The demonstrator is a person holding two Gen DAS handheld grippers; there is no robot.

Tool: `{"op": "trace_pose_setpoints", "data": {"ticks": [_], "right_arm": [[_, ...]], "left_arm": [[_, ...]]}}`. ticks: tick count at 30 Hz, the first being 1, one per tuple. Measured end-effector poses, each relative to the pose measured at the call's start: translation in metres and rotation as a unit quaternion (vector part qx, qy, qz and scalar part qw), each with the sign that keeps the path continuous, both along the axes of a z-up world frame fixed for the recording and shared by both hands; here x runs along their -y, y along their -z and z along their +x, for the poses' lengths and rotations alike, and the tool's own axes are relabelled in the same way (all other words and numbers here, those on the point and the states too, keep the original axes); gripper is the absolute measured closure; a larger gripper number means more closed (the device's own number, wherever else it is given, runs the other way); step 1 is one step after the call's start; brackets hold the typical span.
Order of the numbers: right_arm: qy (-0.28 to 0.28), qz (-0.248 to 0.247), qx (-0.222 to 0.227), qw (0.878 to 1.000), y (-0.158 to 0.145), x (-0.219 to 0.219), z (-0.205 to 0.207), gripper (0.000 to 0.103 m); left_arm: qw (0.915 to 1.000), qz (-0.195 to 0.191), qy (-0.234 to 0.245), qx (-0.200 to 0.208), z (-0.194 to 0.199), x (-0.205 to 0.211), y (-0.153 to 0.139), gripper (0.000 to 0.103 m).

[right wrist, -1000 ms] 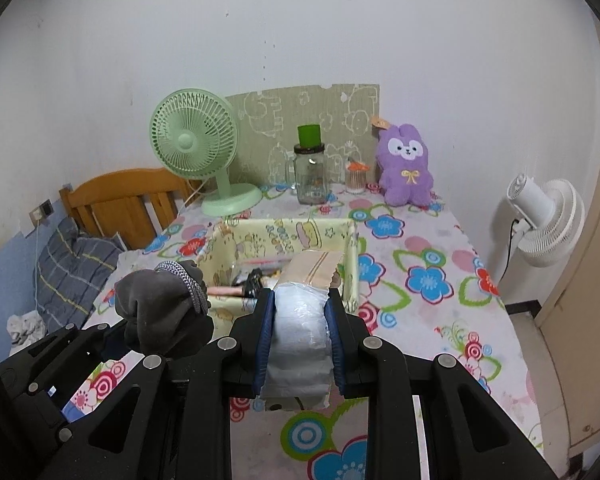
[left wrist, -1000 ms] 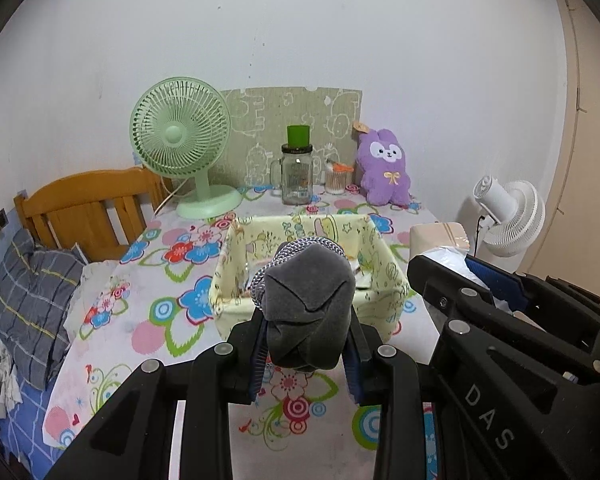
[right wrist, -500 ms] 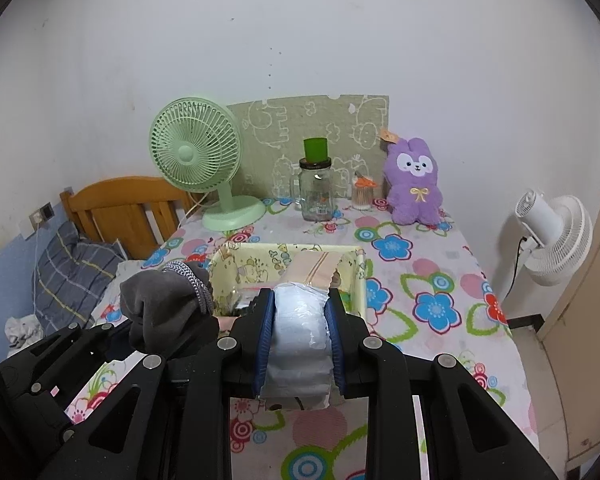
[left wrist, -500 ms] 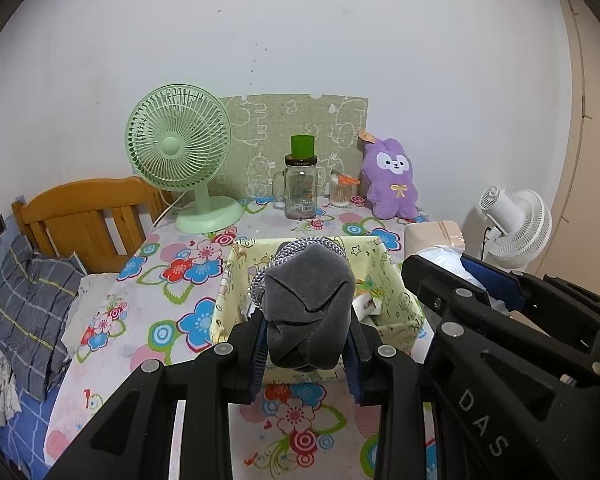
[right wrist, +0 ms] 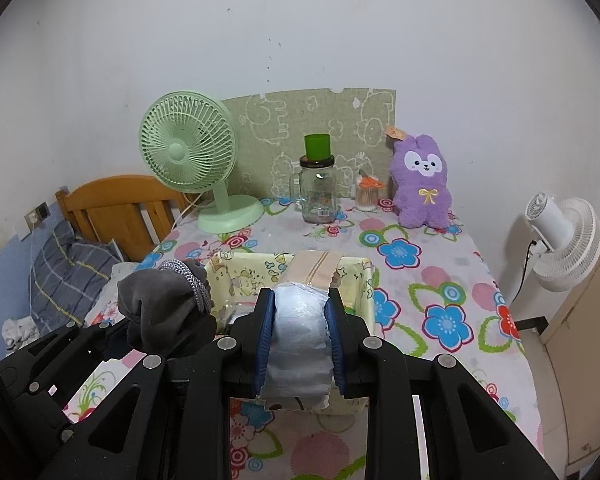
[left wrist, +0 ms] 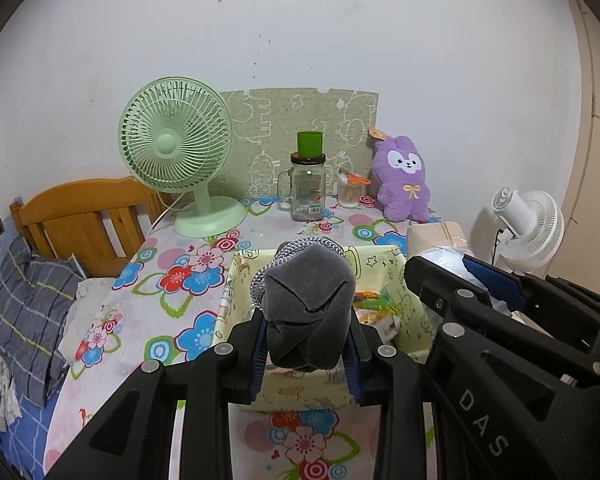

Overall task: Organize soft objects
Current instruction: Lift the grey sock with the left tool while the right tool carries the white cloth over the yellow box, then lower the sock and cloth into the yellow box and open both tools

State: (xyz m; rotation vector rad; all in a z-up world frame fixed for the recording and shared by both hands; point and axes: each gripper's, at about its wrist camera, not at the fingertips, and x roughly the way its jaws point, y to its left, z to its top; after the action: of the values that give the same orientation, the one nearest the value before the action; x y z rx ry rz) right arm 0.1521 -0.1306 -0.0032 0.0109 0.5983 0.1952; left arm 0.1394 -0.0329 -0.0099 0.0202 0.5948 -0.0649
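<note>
Above the yellow fabric bin (left wrist: 384,280), the left gripper (left wrist: 306,354) is clamping a rolled grey sock (left wrist: 308,312), and the right gripper (right wrist: 299,342) is squeezing a plastic-wrapped soft pack (right wrist: 298,336), probably because both are going into the bin.

Floral-clothed table (right wrist: 452,280) bears fan (right wrist: 192,160), jar (right wrist: 318,192), plush (right wrist: 420,184), basket (right wrist: 364,280).

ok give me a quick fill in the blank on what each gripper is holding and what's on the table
1. The left gripper is shut on a rolled ____ sock.
2. The right gripper grips a plastic-wrapped packet over the yellow ____.
3. The plush rabbit at the table's back is ____.
4. The jar carries a ____ cup on its lid.

Missing words: grey; bin; purple; green
</note>
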Motion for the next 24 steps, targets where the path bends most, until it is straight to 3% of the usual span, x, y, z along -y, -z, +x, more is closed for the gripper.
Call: {"op": "trace_pose_setpoints", "data": {"ticks": [24], "right_arm": [[0.009,0.012,-0.035,0.999,0.037,-0.005,0.073,0.074]], "left_arm": [[0.9996,0.002,0.004,-0.026,0.067,-0.006,0.033,0.069]]}}
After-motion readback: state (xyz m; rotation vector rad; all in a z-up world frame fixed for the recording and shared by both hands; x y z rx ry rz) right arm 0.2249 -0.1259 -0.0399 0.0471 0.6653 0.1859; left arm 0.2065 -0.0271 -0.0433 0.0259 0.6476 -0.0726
